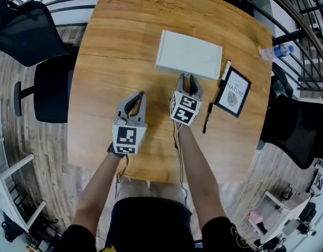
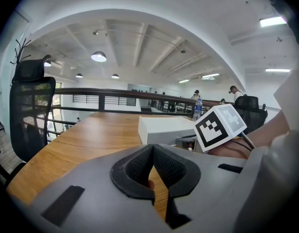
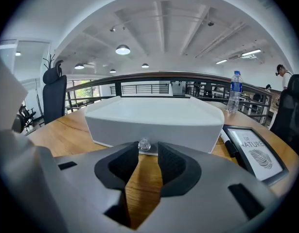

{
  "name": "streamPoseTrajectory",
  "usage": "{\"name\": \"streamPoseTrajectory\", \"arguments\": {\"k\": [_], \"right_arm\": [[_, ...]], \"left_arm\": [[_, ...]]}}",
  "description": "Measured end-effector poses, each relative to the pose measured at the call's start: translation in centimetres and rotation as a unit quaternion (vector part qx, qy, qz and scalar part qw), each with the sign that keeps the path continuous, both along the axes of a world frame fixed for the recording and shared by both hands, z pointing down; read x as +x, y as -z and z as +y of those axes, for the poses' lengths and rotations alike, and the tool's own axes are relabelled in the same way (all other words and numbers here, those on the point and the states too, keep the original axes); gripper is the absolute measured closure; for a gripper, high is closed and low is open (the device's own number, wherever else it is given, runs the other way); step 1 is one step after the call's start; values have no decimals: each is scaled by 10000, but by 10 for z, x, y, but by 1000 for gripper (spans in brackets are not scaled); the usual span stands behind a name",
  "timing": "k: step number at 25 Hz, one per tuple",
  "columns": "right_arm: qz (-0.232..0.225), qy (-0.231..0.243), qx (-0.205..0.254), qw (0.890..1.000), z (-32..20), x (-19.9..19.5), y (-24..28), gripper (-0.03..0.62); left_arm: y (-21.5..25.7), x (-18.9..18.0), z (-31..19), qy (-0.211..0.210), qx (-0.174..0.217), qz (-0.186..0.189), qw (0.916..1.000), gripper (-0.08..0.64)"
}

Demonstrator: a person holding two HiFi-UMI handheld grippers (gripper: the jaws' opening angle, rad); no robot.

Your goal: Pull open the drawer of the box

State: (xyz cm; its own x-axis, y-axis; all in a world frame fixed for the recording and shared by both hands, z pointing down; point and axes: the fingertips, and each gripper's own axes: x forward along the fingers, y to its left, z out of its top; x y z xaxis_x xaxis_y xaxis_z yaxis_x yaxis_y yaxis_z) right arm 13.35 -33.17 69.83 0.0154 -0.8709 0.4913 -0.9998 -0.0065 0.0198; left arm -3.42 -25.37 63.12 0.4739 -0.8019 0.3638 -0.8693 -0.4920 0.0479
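A white box point(image 1: 188, 54) lies on the round wooden table point(image 1: 114, 41), its drawer front facing me. In the right gripper view a small clear knob point(image 3: 144, 144) sticks out low on the box's front point(image 3: 154, 125). My right gripper point(image 3: 148, 149) is right at it, open, with the knob at the tips of its fingers, nearer the left one; the pads do not press on it. In the head view the right gripper point(image 1: 188, 79) touches the box's near edge. My left gripper point(image 1: 135, 100) hovers to the left, shut and empty point(image 2: 152, 147).
A framed picture point(image 1: 233, 92) and a dark pen point(image 1: 207, 118) lie right of the box. A water bottle point(image 1: 277, 51) stands at the table's far right edge. Black office chairs point(image 1: 51, 88) point(image 1: 298, 130) flank the table.
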Motion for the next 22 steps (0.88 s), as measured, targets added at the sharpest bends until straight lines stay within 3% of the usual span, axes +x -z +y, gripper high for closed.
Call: {"name": "streamPoseTrajectory", "arguments": {"k": [4,22], "right_arm": [[63,46,-24,10000,0,-4,0,531],[56,-13,-93,9999,1,-5,1,532]], "left_arm": [[-2,1,3,-6,-28,-10,10000,543],[-9,-4,14,-23,-157,-85,9998,543]]}}
